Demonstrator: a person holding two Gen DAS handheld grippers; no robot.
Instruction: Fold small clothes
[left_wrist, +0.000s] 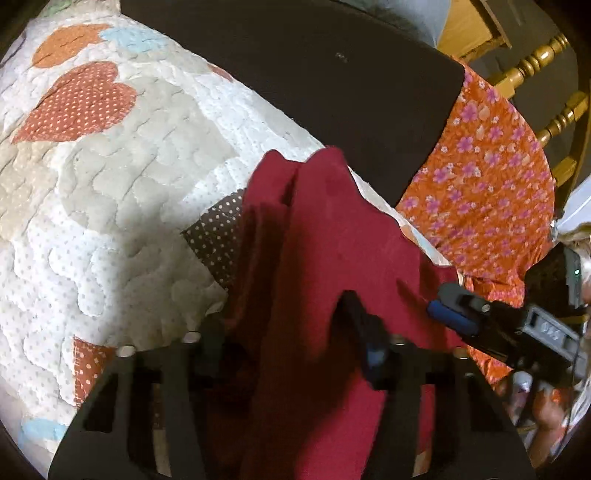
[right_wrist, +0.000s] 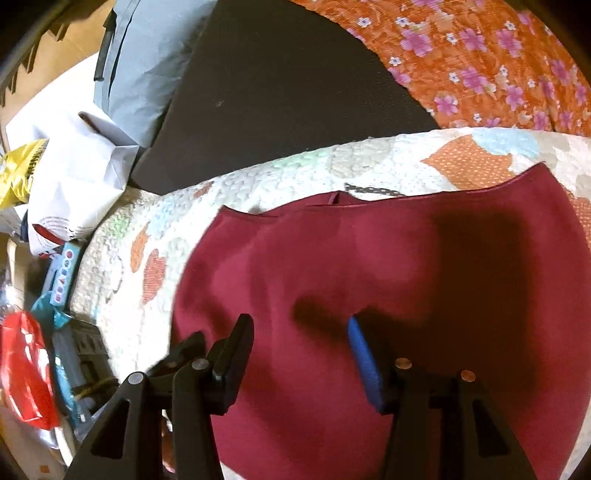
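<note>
A dark red garment (right_wrist: 388, 280) lies spread on a quilted heart-pattern cover (right_wrist: 258, 184). My right gripper (right_wrist: 299, 325) is open just above the cloth, its fingers apart with nothing between them. In the left wrist view the red garment (left_wrist: 325, 258) is lifted and draped in folds over my left gripper (left_wrist: 295, 332). The cloth hides the left finger and the gap, so I cannot see how the jaws stand. The right gripper (left_wrist: 461, 310) shows at the right of that view, beside the raised cloth.
A black mat (left_wrist: 332, 81) and an orange flowered cloth (left_wrist: 487, 177) lie beyond the quilt (left_wrist: 110, 166). Yellow wooden spindles (left_wrist: 535, 70) stand far right. White and grey bags (right_wrist: 92, 155), boxes and a red bag (right_wrist: 26, 369) crowd the bed's left side.
</note>
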